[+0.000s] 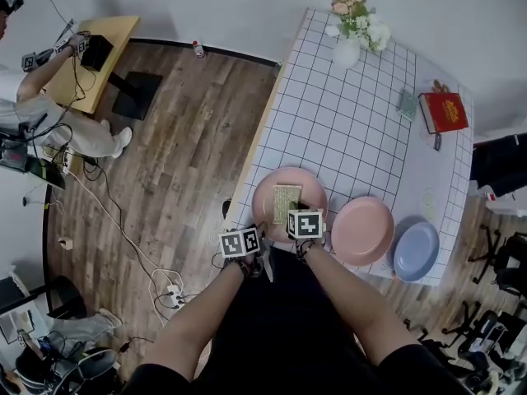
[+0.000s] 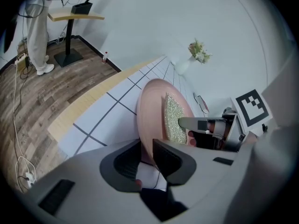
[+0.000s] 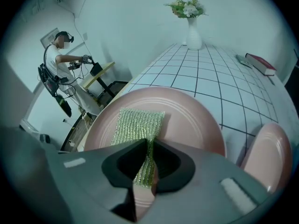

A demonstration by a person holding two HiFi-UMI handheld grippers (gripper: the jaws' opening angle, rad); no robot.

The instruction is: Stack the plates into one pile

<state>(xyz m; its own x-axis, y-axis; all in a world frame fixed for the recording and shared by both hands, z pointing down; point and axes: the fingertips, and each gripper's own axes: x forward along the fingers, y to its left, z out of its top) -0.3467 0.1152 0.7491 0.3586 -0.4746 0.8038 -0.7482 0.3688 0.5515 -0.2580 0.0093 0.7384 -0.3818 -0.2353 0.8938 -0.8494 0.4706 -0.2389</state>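
Observation:
A pink plate (image 1: 311, 186) lies at the near left edge of the grid-patterned table, with a green glittery scouring cloth (image 1: 285, 202) on it. My left gripper (image 1: 260, 234) is shut on this plate's near rim; in the left gripper view the rim (image 2: 152, 101) runs between the jaws of the left gripper (image 2: 147, 146). My right gripper (image 1: 295, 210) is shut on the near end of the cloth (image 3: 138, 122), which bunches between the jaws of the right gripper (image 3: 148, 149) over the plate (image 3: 191, 118). A second pink plate (image 1: 362, 230) and a blue plate (image 1: 416, 251) lie to the right, side by side.
A white vase of flowers (image 1: 350, 35) stands at the table's far end. A red book (image 1: 443, 111) and a small green item (image 1: 408, 105) lie at the far right. The table edge (image 1: 247, 167) drops to wood floor on the left, where a person (image 3: 60, 64) stands at a desk.

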